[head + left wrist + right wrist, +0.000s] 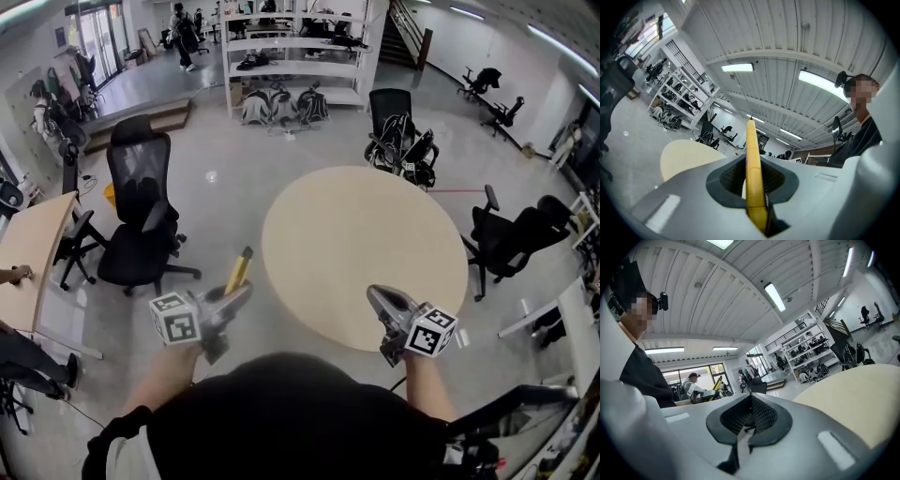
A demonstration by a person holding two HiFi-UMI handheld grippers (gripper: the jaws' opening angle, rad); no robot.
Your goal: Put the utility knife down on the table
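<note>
Nearest the lens: one dark-clad torso (281, 412) is filling the bottom of the head view, with two forearms reaching out from it, each carrying one gripper.

Far left: one pale wooden desk (33, 246) is showing its edge, and a hand is resting on it. Just right of it, a black office chair (141, 220) is standing on the grey floor.

The left gripper (242, 292) is pointing away from the body. Its jaws are clamping one yellow utility knife (238, 271), standing apart only by the thickness of the handle. The knife is jutting forward out of the pads, in the air over the floor, its tip just short of the table's left edge and not touching it.

Centre: one round beige table (366, 248) is sitting with a bare top. Beyond it, a second black chair (389, 108) is standing, and one white shelf unit (300, 56) is rising at the back.

The right gripper (377, 294) is hovering over the table's near edge. Its jaws are sitting together, gripping nothing.

Right: a third black chair (511, 239) is standing beside the table.
</note>
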